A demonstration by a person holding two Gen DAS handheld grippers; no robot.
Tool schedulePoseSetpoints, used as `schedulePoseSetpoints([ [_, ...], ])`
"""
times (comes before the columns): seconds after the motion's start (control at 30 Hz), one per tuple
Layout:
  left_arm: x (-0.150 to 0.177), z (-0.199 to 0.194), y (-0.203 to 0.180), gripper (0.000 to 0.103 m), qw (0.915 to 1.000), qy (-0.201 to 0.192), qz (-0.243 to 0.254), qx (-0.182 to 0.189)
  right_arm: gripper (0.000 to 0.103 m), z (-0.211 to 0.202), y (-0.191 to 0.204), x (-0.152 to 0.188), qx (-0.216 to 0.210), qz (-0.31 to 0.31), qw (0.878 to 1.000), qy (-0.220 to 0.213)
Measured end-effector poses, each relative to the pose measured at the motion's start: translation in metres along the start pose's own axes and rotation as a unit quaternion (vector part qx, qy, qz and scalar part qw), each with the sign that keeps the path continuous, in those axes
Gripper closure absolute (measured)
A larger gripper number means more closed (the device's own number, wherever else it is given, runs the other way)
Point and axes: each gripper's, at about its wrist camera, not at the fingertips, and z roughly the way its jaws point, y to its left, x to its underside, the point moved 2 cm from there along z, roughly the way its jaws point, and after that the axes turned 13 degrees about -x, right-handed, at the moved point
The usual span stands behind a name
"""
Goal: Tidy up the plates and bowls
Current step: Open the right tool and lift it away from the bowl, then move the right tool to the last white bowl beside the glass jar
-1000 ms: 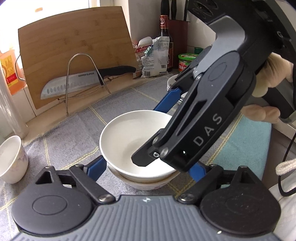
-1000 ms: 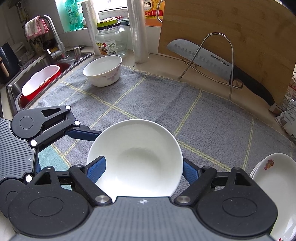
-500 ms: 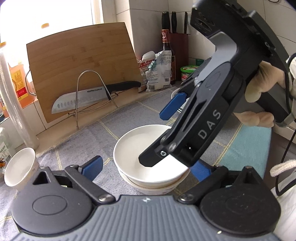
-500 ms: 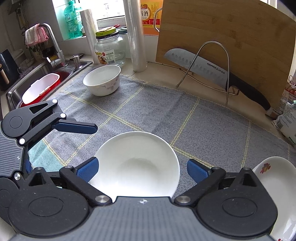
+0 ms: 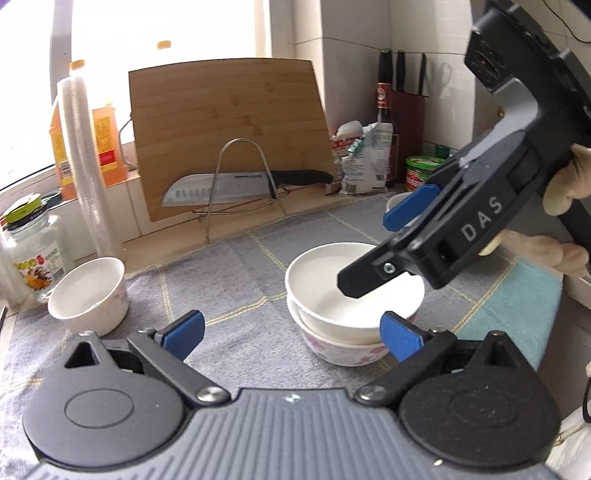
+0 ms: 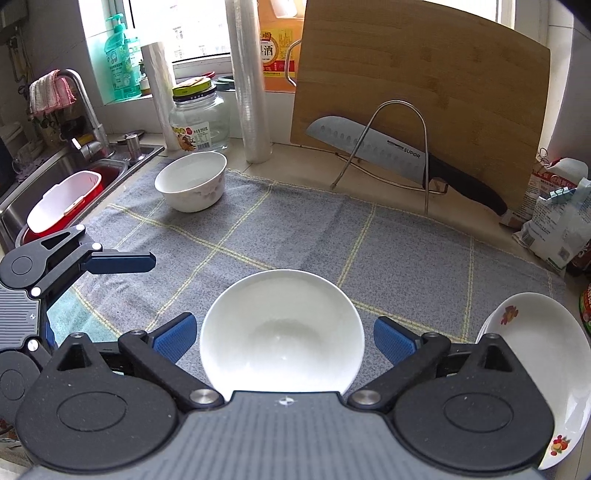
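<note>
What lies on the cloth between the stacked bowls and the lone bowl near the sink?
Nothing: in the right wrist view, only bare grey checked cloth runs from the stacked bowls to the lone bowl. The left wrist view shows the same.

Daylight pours in from the window (image 5: 155,33) behind the bench, and in the left wrist view it is blown out to plain white, washing the bottles on the sill. The right wrist view is more evenly lit, though its window (image 6: 192,26) also clips to white. Soft glare sits inside the white bowl (image 6: 282,332), and shadows on the grey cloth (image 6: 295,229) are faint and diffuse. Both fisheye views bend straight lines strongly toward the edges; the cutting board (image 6: 417,99) bulges. The far corners darken. Focus is fairly sharp mid-frame, with slight softness at the rims.
</note>
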Motion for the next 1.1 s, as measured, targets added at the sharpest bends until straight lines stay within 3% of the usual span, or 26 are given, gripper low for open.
schedulePoseSetpoints([
  [0.2,0.001,-0.014,0.013,0.002,0.9938,0.016,-0.055,-0.095,0.000,-0.003,0.006,-0.006,-0.035,-0.065,0.997,-0.006],
  [0.4,0.002,-0.027,0.022,0.002,0.9824,0.029,-0.096,-0.158,0.000,-0.005,0.002,-0.013,-0.090,-0.095,0.991,-0.026],
  [0.53,0.005,-0.030,0.027,0.001,0.9761,0.036,-0.104,-0.187,0.000,-0.002,0.003,-0.020,-0.101,-0.109,0.989,-0.029],
  [0.83,0.023,-0.010,0.063,0.001,0.9777,0.047,-0.138,-0.151,0.000,0.002,0.016,-0.036,-0.072,-0.115,0.990,-0.035],
  [1.1,0.044,0.021,0.106,0.001,0.9805,0.070,-0.124,-0.135,0.000,0.032,0.038,-0.058,-0.039,-0.100,0.994,-0.018],
])
